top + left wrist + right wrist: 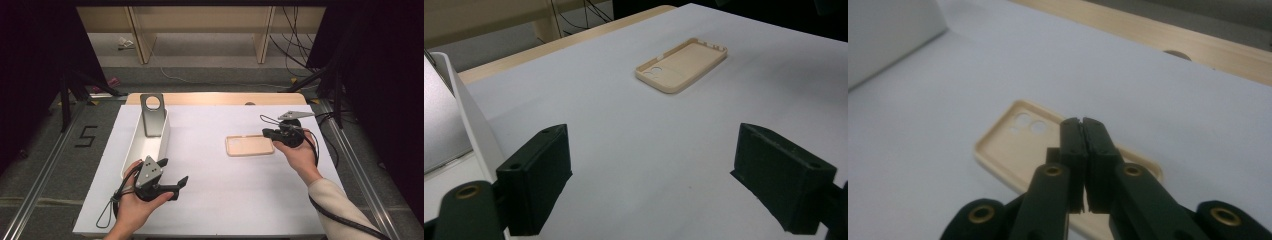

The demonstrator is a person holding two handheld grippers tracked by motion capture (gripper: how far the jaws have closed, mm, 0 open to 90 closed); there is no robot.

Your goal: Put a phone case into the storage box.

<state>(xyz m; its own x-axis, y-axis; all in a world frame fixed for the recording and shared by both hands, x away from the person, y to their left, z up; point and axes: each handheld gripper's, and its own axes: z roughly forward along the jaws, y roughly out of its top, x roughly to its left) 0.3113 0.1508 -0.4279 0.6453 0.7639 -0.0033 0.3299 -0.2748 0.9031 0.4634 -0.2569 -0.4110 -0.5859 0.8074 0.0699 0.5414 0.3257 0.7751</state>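
White-covered table point(220, 200): beige plastic phone case point(249, 145) is lying flat, unlifted; right gripper point(265, 133) clenched empty beside it, left gripper point(175, 175) spread wide.

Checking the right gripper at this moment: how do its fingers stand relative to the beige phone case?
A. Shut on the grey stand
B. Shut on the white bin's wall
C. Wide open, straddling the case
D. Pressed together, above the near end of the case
D: in the right gripper view the right gripper has its fingers pressed together, nothing between them, over the phone case.
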